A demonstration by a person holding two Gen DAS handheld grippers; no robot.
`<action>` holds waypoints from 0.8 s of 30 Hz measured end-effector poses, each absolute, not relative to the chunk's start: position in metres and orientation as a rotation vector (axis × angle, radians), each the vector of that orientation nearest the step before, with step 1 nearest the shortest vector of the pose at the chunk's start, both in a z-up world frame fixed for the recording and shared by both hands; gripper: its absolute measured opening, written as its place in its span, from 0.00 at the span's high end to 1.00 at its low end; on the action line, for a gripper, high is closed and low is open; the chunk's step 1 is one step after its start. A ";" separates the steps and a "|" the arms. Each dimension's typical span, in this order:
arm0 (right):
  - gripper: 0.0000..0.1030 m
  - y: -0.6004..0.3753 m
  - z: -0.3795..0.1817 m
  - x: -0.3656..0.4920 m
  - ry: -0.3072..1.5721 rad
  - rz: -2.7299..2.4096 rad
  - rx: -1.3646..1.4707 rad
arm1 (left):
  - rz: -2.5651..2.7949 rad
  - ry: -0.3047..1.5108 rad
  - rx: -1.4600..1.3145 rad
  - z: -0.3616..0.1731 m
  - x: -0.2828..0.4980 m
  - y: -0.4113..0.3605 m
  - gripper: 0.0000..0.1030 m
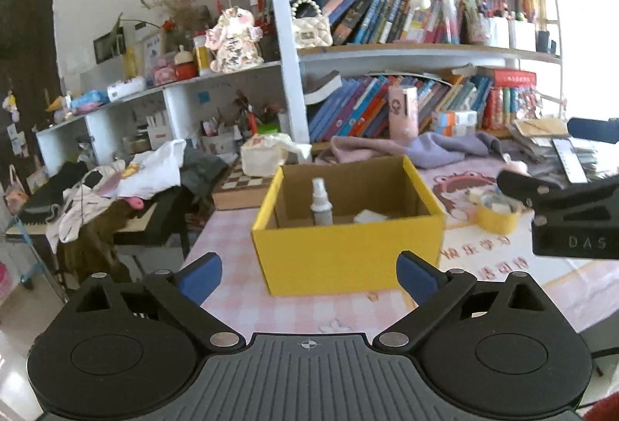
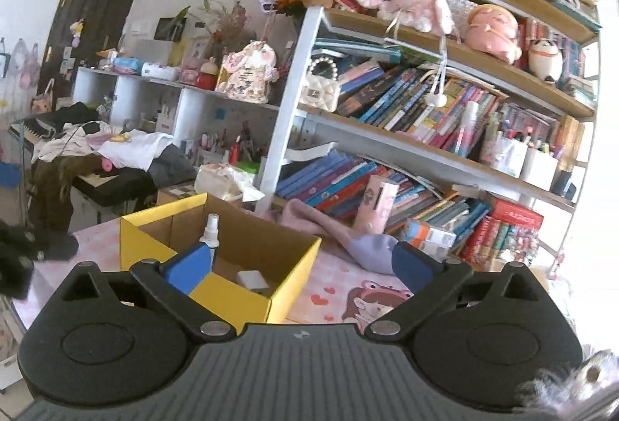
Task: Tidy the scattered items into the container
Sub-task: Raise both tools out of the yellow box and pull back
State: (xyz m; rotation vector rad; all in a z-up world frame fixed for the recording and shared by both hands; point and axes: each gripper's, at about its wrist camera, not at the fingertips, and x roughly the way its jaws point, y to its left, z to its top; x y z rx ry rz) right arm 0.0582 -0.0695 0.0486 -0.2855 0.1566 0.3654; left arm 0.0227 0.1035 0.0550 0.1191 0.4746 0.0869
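A yellow cardboard box (image 1: pixel 348 254) stands open on the pink checked table. Inside it are a small white spray bottle (image 1: pixel 320 202) and a white flat item (image 1: pixel 369 216). The box also shows in the right wrist view (image 2: pixel 286 289), with the bottle (image 2: pixel 211 231) and the white item (image 2: pixel 251 279). A roll of yellow tape (image 1: pixel 497 212) lies on the table right of the box. My left gripper (image 1: pixel 309 276) is open and empty, just in front of the box. My right gripper (image 2: pixel 298 266) is open and empty, above the box's near right corner; its body (image 1: pixel 568 216) shows beside the tape.
A bookshelf (image 1: pixel 425 53) full of books and plush toys stands behind the table. Purple and pink cloths (image 1: pixel 418 150) and a pink bottle (image 1: pixel 402 111) lie behind the box. A tissue pack (image 1: pixel 267 158) and a pile of clothes (image 1: pixel 127 181) are at the left.
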 end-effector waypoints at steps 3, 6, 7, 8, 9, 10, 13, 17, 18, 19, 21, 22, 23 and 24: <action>0.00 -0.079 0.052 0.047 0.159 0.364 -0.266 | 0.065 0.459 0.146 0.056 0.011 0.096 0.03; 0.00 -0.088 0.055 0.042 0.200 0.373 -0.261 | 0.050 0.452 0.164 0.057 0.004 0.089 0.01; 0.00 -0.092 0.055 0.040 0.221 0.373 -0.252 | 0.038 0.450 0.163 0.056 0.002 0.087 0.01; 0.00 -0.097 0.055 0.039 0.244 0.369 -0.231 | 0.020 0.451 0.158 0.056 0.001 0.085 0.01; 0.00 -0.102 0.054 0.037 0.267 0.362 -0.202 | -0.007 0.454 0.150 0.055 0.000 0.083 0.01; 0.00 -0.107 0.052 0.036 0.291 0.350 -0.169 | -0.031 0.458 0.141 0.054 -0.001 0.082 0.01; 0.00 -0.119 0.041 0.033 0.363 0.300 -0.088 | -0.060 0.472 0.130 0.049 -0.001 0.075 0.01; 0.00 -0.128 0.031 0.031 0.404 0.244 -0.097 | -0.069 0.492 0.133 0.038 0.002 0.064 0.01; 0.00 -0.129 0.029 0.030 0.412 0.233 -0.104 | -0.067 0.503 0.137 0.034 0.003 0.060 0.01; 0.00 -0.130 0.026 0.031 0.427 0.227 -0.106 | -0.064 0.517 0.144 0.030 0.004 0.057 0.01; 0.00 -0.134 0.019 0.033 0.470 0.228 -0.093 | -0.074 0.550 0.162 0.023 0.006 0.051 0.01; 0.00 -0.135 0.017 0.035 0.491 0.234 -0.086 | -0.081 0.560 0.171 0.021 0.007 0.049 0.01; 0.00 -0.136 0.015 0.037 0.509 0.240 -0.083 | -0.086 0.568 0.178 0.020 0.008 0.047 0.01; 0.00 -0.136 0.014 0.038 0.524 0.243 -0.086 | -0.088 0.573 0.182 0.019 0.009 0.045 0.01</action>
